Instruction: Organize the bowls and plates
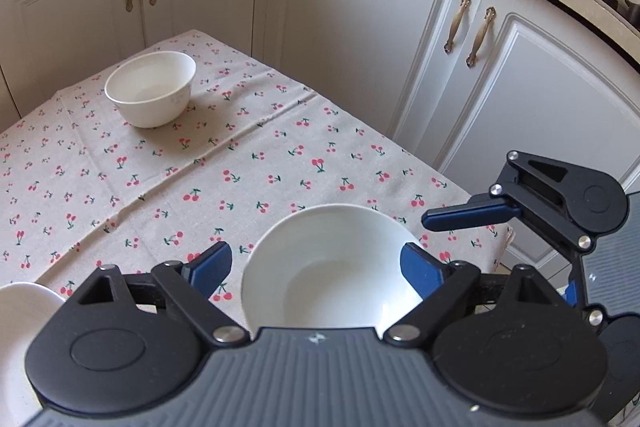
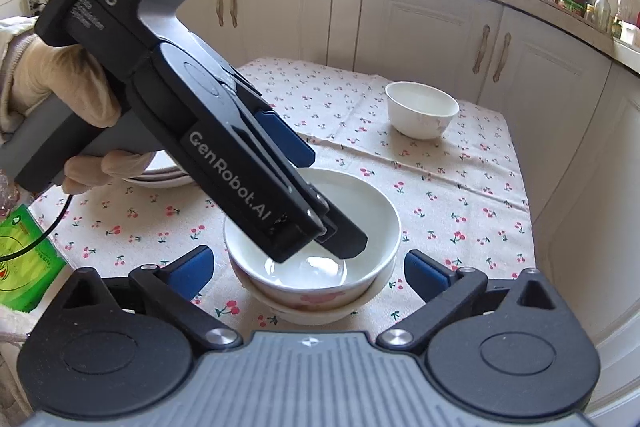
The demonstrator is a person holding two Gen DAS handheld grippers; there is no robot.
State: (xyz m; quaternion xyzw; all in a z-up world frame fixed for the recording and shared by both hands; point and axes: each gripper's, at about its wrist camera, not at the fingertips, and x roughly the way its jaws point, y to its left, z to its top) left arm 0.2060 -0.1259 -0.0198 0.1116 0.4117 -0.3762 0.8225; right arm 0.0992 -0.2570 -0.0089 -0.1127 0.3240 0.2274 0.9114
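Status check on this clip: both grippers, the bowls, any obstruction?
Left gripper open over stacked white bowl. Right gripper open beside it, empty. Second white bowl alone, far side of cherry-print tablecloth. No obstruction.

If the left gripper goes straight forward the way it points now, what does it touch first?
Most likely the near bowl: the left gripper is open and angled down, with the bowl between its fingers. The right wrist view shows this bowl nested on another bowl. Depth is unclear.

Left tool (image 2: 320, 223) over stacked bowls (image 2: 360, 227); right tool (image 2: 310, 269) spread wide.
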